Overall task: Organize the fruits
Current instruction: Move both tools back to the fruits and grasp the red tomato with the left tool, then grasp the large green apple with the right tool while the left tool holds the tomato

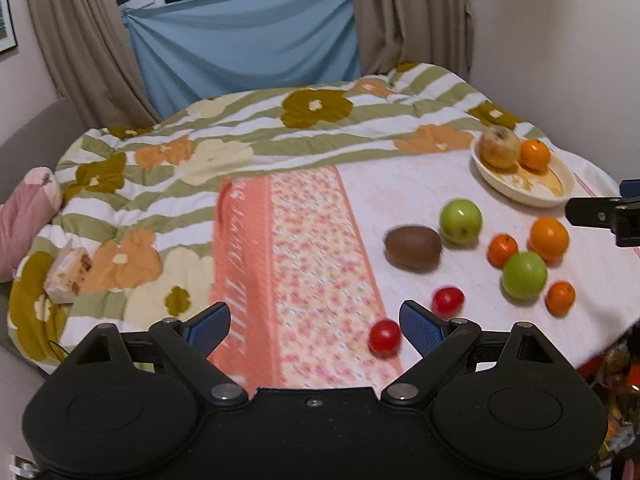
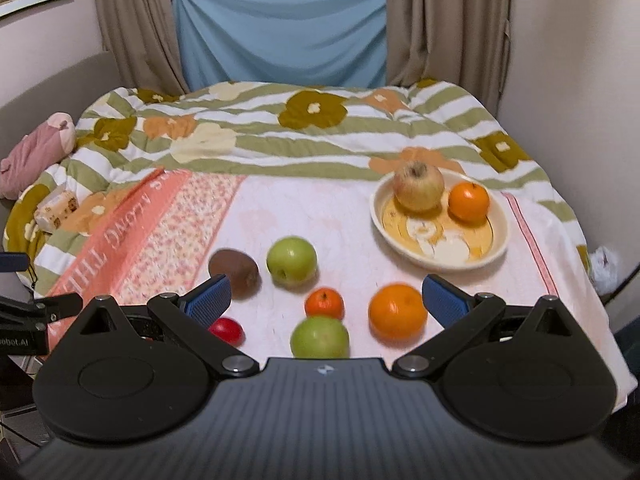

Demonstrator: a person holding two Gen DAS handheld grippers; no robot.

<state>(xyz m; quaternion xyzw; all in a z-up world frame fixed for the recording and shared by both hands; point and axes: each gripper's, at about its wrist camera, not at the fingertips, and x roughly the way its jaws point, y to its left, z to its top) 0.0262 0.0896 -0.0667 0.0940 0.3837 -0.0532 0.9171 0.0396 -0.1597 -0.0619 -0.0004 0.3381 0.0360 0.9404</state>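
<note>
Both my left gripper and right gripper gape wide and empty above loose fruit; the bowl holds an apple and an orange.

You have a bed under a floral quilt, its pink cloth carrying a bowl and loose fruit.
</note>
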